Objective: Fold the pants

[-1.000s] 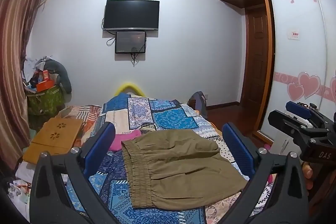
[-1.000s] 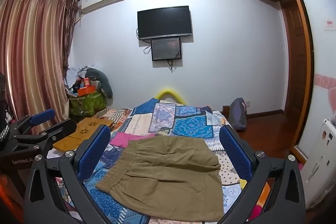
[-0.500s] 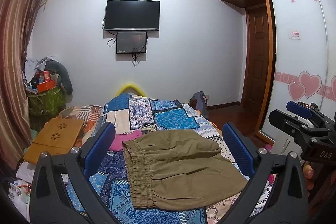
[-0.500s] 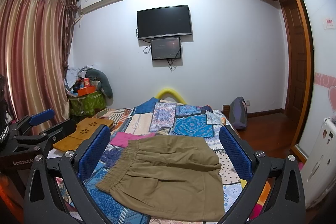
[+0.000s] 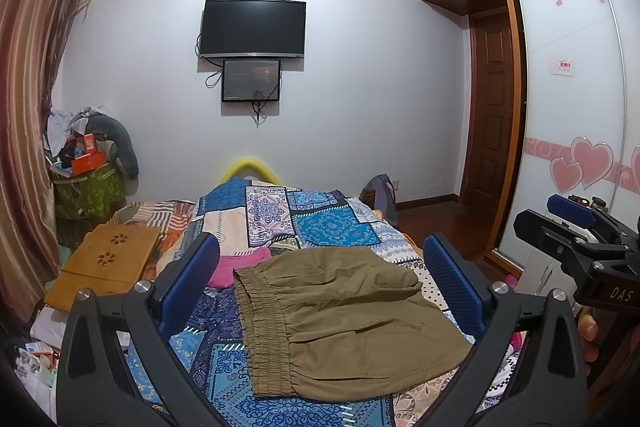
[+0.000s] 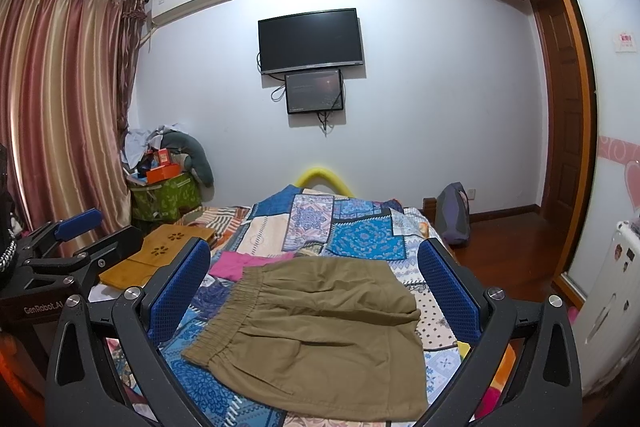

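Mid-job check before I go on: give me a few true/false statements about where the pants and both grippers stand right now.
1. The pants lie on the quilt, held by neither gripper. True.
2. The left gripper is shut on the waistband. False: its jaws stand wide apart above the bed, with nothing between them.
3. The right gripper is open. True.
4. The elastic waistband is on the right side of the pants in the left wrist view. False: it runs down their left edge.
5. A pink cloth lies beside the pants, near the waistband's far end. True.
6. The pants hang off a wooden tray. False: the wooden tray sits apart, left of the quilt.
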Demonstrator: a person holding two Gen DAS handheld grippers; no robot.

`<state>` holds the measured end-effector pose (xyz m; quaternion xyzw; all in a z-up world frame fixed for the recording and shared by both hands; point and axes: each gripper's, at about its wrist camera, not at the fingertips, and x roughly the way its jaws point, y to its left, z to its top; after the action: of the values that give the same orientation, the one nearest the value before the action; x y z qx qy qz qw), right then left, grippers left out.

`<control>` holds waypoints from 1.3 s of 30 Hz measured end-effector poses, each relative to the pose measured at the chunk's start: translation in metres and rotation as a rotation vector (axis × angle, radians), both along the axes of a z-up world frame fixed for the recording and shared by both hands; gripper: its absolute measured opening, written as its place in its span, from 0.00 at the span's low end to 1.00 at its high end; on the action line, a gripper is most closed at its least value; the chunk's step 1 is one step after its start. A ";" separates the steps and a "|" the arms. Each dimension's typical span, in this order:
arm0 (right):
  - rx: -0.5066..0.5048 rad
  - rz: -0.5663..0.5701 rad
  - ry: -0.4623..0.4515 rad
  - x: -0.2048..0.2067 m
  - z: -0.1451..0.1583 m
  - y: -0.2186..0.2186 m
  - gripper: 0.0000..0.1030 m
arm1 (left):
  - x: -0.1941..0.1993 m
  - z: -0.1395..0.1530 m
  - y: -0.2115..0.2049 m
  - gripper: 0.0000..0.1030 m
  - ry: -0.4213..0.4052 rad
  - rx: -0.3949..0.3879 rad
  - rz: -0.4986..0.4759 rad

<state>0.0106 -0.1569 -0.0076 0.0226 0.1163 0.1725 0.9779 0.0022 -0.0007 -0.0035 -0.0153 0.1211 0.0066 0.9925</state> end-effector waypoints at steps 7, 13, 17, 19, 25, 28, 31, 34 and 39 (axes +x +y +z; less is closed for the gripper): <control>0.003 -0.002 0.001 -0.001 0.000 -0.003 1.00 | 0.000 -0.001 0.000 1.00 0.002 -0.003 0.002; 0.002 -0.003 0.002 -0.001 0.000 -0.003 1.00 | 0.002 -0.001 0.000 1.00 0.007 -0.008 0.001; 0.003 -0.004 0.006 -0.001 0.000 -0.003 1.00 | 0.002 0.000 0.001 1.00 0.006 -0.009 0.001; 0.003 -0.004 0.007 -0.001 0.000 -0.003 1.00 | 0.002 0.000 0.001 1.00 0.007 -0.009 0.001; 0.004 -0.003 0.008 0.000 0.000 -0.003 1.00 | 0.003 -0.001 0.001 1.00 0.008 -0.012 -0.001; 0.005 -0.003 0.009 0.000 -0.001 -0.003 1.00 | 0.005 0.000 0.001 1.00 0.013 -0.019 -0.005; 0.006 -0.001 0.010 0.000 -0.001 -0.003 1.00 | 0.007 0.001 0.002 1.00 0.019 -0.024 -0.007; 0.006 -0.001 0.014 0.001 -0.002 -0.002 1.00 | 0.009 0.002 0.003 1.00 0.021 -0.027 -0.004; 0.006 -0.001 0.018 0.003 -0.003 -0.002 1.00 | 0.012 -0.001 0.004 1.00 0.023 -0.024 -0.001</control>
<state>0.0138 -0.1587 -0.0104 0.0274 0.1247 0.1720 0.9768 0.0140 0.0033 -0.0045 -0.0272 0.1324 0.0050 0.9908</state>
